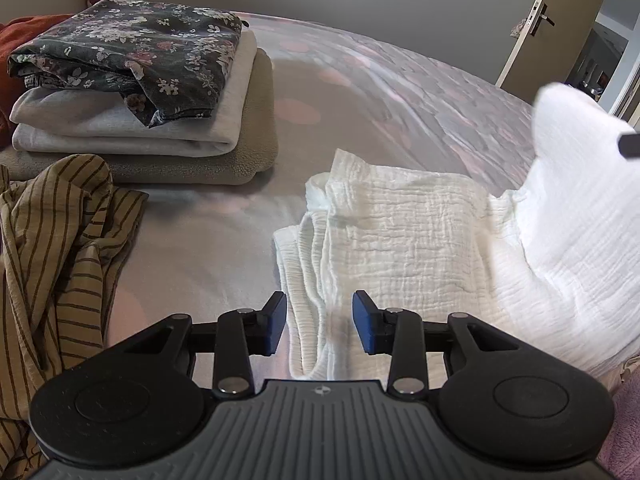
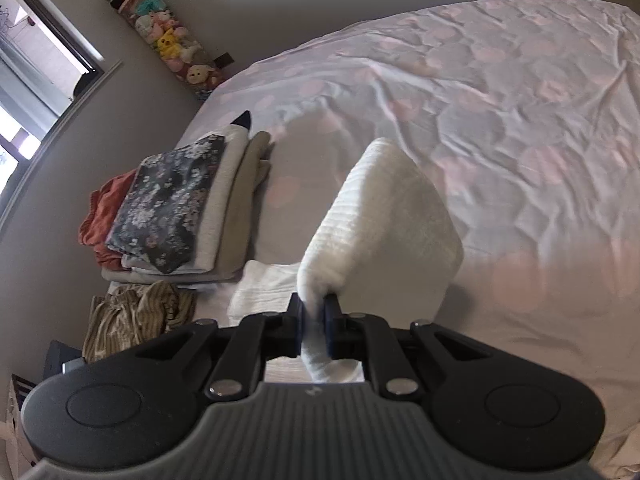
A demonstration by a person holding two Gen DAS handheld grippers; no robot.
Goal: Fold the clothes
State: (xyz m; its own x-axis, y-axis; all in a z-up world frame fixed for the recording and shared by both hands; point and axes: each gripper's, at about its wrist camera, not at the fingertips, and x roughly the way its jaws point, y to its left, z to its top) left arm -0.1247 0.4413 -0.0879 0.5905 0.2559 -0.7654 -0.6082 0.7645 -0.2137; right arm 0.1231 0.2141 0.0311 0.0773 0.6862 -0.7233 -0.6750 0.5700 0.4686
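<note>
A home bedroom: a wide bed under a pale quilted cover with pink circles (image 2: 500, 92), a hanging column of soft plush toys (image 2: 168, 36), a cream door with a lever handle (image 1: 536, 16), and folded household laundry stacked on the bed (image 1: 136, 80).

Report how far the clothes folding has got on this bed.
Done: a stack of folded clothes, floral piece on top, sits on the bed. In hand: the right tool is shut on the white garment, lifting one end; the left tool is open over its near edge. Left: the crumpled striped garment, and a rust-coloured garment behind the stack.
</note>
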